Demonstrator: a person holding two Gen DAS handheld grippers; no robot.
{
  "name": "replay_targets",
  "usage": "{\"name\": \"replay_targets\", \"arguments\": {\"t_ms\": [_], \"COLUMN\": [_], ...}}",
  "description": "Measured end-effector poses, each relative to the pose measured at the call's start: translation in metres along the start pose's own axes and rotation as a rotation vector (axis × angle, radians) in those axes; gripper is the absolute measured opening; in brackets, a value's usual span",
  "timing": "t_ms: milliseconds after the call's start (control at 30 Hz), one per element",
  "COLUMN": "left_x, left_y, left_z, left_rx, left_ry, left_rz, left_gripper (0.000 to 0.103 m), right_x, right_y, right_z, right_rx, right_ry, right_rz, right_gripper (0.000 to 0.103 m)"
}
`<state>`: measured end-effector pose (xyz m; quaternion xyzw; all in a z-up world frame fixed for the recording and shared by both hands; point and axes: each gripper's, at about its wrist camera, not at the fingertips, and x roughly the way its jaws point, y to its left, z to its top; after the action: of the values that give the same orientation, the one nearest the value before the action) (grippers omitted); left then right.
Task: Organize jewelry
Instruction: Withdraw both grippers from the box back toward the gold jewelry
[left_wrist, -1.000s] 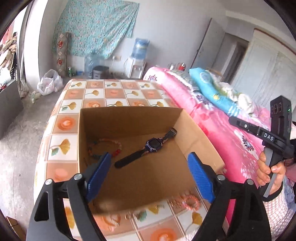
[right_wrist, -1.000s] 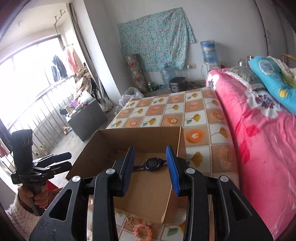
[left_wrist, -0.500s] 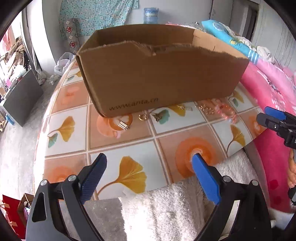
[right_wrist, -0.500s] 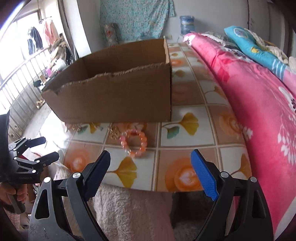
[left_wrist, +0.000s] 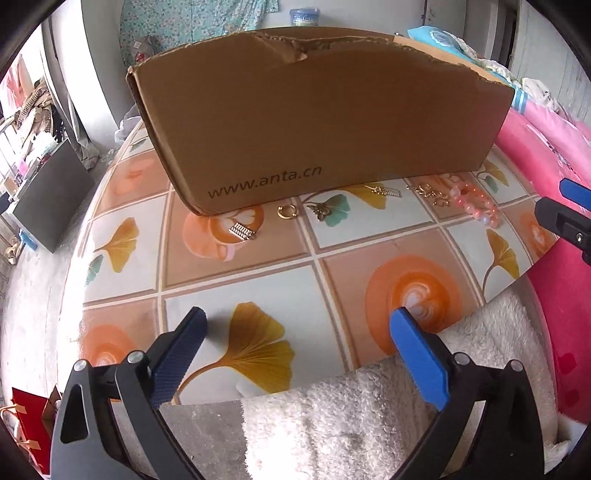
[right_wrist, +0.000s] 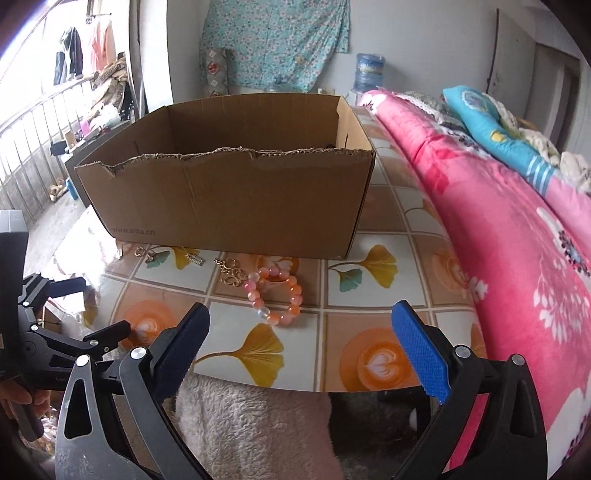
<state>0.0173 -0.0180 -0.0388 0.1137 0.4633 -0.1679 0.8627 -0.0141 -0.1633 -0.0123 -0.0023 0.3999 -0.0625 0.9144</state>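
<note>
Together we held both grippers, left gripper and right gripper, jaws opening wide, nothing between. Beyond the right fingers lay a round beaded bracelet on the glossy tiled desk, just before the ragged-edged cardboard box.

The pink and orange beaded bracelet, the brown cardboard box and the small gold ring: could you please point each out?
pink and orange beaded bracelet (right_wrist: 275, 295), right wrist view, a bead on its loop.
brown cardboard box (right_wrist: 236, 199), right wrist view, front wall.
small gold ring (left_wrist: 287, 212), left wrist view, its band.

"www.anta.cn" (printed) on cardboard box
</note>
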Motion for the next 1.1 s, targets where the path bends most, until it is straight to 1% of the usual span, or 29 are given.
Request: {"name": "replay_targets", "arguments": {"t_ms": [67,167,233,400,600,833,1033,1100], "left_x": [0.0,-0.001,-0.001,-0.003,-0.004,-0.002,-0.001,-0.002], "left_y": [0.0,-0.001,-0.002,-0.003,-0.003,-0.003,-0.002,-0.001], "left_z": [-0.001,0.0,-0.002,-0.004,-0.005,-0.003,-0.004,-0.004], "left_rx": [-0.002,-0.005,-0.005,-0.01,0.015,0.017,0.028,0.039], "left_ry": [-0.003,-0.009,-0.017,-0.021,-0.011,0.002,-0.016,-0.02], "left_rz": [0.002,0.005,0.008,0.018,0.007,0.009,0.007,-0.005], "left_gripper": [0.098,0.098,0.098,0.098,0.098,0.099,0.099,0.099], "right_x": [0.0,-0.003,-0.006,-0.014,-0.018,-0.023,-0.021,-0.02], "right_y": [0.004,0.011,0.013,0.014,0.017,0.003,-0.008,-0.008], "right_z": [-0.001,-0.001,-0.001,0.002,0.003,0.003,0.006,0.007], "right_rx": [-0.038,-0.092,-0.113,-0.118,-0.118,-0.061,0.006,0.013], "right_ry": [-0.01,-0.049,-0.076,-0.114,-0.146,-0.188,-0.18,-0.178], "right_rz": [-0.03,-0.075,-0.076,0.03,0.071,0.139,0.23,0.256], "right_gripper": [0.095,0.095,0.095,0.095,0.095,0.095,0.095,0.095]}}
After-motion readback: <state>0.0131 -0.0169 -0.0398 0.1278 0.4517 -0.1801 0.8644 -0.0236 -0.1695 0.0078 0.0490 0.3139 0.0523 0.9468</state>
